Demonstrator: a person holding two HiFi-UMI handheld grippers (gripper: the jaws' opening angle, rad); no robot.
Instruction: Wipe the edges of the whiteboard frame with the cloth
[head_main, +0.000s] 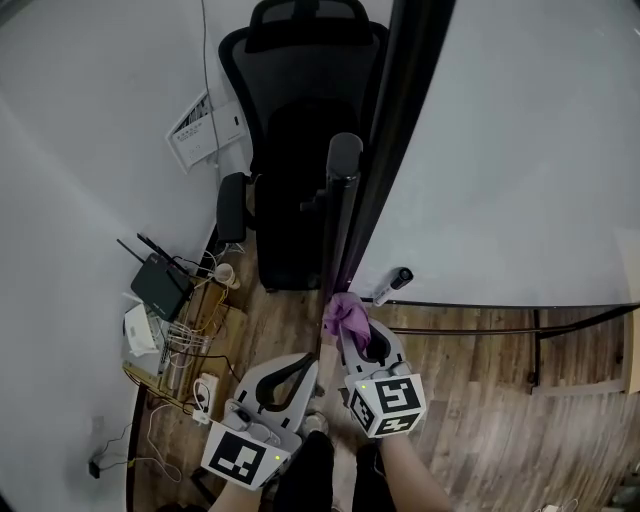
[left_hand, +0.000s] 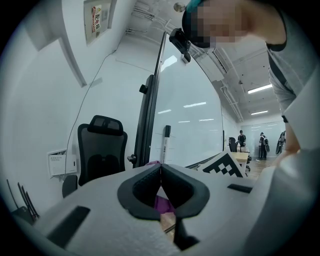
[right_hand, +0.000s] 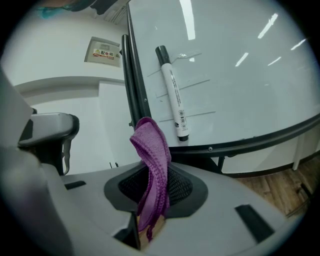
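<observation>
The whiteboard (head_main: 520, 160) stands upright with a dark frame edge (head_main: 395, 150) along its left side and a lower rail (head_main: 480, 304). My right gripper (head_main: 352, 328) is shut on a purple cloth (head_main: 345, 315), which sits at the foot of the frame's left edge. In the right gripper view the cloth (right_hand: 152, 170) rises between the jaws, close to the frame edge (right_hand: 131, 85). My left gripper (head_main: 312, 362) is shut with nothing in it, just left of the right one. Its jaws (left_hand: 160, 172) meet in the left gripper view.
A marker (head_main: 393, 285) rests on the board near the lower corner, also in the right gripper view as the marker (right_hand: 172, 95). A black office chair (head_main: 295, 150) stands left of the frame. A router (head_main: 160, 285), cables and a power strip (head_main: 205, 395) lie on the wooden floor.
</observation>
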